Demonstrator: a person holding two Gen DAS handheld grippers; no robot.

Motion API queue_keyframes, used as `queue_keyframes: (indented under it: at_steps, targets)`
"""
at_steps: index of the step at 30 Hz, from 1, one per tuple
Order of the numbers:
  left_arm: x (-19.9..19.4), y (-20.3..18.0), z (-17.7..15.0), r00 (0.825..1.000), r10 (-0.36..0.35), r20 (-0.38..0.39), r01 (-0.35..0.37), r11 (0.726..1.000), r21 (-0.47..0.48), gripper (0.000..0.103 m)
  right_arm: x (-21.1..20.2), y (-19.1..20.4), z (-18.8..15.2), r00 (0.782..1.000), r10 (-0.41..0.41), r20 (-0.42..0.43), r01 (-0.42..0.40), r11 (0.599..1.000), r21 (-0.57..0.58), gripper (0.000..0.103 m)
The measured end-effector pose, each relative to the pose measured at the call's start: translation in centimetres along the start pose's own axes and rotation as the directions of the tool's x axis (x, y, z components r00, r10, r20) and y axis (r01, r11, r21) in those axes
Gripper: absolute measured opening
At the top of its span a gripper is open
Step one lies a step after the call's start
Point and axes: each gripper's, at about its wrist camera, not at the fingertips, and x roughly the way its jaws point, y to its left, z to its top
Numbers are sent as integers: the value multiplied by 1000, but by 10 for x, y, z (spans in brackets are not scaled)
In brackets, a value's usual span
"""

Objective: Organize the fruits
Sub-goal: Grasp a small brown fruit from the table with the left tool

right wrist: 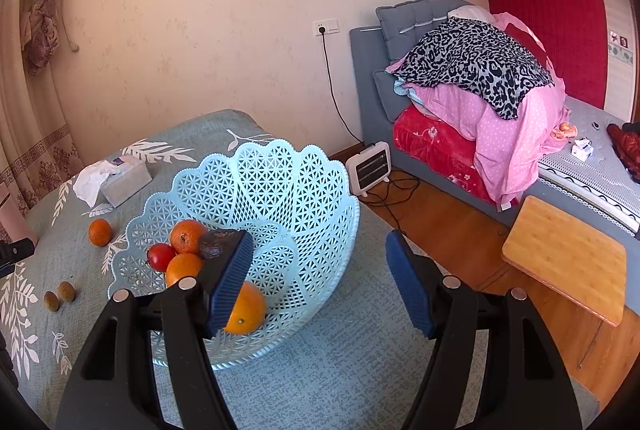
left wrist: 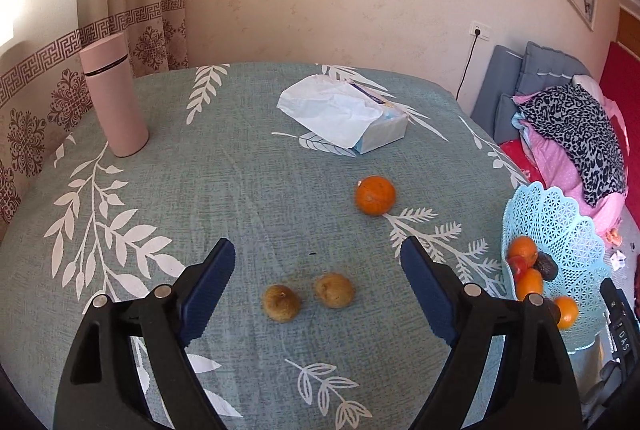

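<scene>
Fruit is split: one orange [left wrist: 375,195] and two brown kiwis [left wrist: 308,296] wait on the worktop [left wrist: 240,189] below the left gripper [left wrist: 317,274], fingers spread empty for picking, while the right gripper [right wrist: 320,280], open, straddles the basket [right wrist: 304,189] rim, seemingly steadying it.

Surface: table [left wrist: 240,189] under leaf-print cloth.
On it: pink flask [left wrist: 114,95], tissue pack [left wrist: 346,113], orange [left wrist: 375,195], two kiwis [left wrist: 308,296], basket [right wrist: 280,189].
</scene>
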Motion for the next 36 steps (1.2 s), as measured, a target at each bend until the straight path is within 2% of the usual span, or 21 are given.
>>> queue_keyframes:
  at_steps: [5, 10, 20, 23, 26, 36]
  targets:
    - [14, 8, -10, 998, 7, -59, -8, 1000, -12, 73, 0, 0, 0, 1000, 1, -1, -1, 1000, -1, 70]
    - [29, 16, -25, 992, 9, -125, -12, 1000, -27, 48, 0, 1, -1, 1000, 0, -2, 0, 1000, -3, 70]
    - [48, 25, -39, 986, 28, -163, -35, 999, -39, 36, 0, 2, -2, 1000, -5, 0, 5, 1000, -12, 70]
    - [47, 24, -40, 988, 7, -153, -12, 999, -34, 27, -1, 2, -2, 1000, -5, 4, 5, 1000, -13, 70]
    - [44, 23, -41, 990, -1, -140, -4, 999, -32, 26, -2, 3, -2, 1000, -7, 9, 7, 1000, -17, 70]
    - [19, 29, -43, 997, 62, -46, -63, 998, -15, 26, -4, 7, -1, 999, -25, 24, 26, 999, -40, 70]
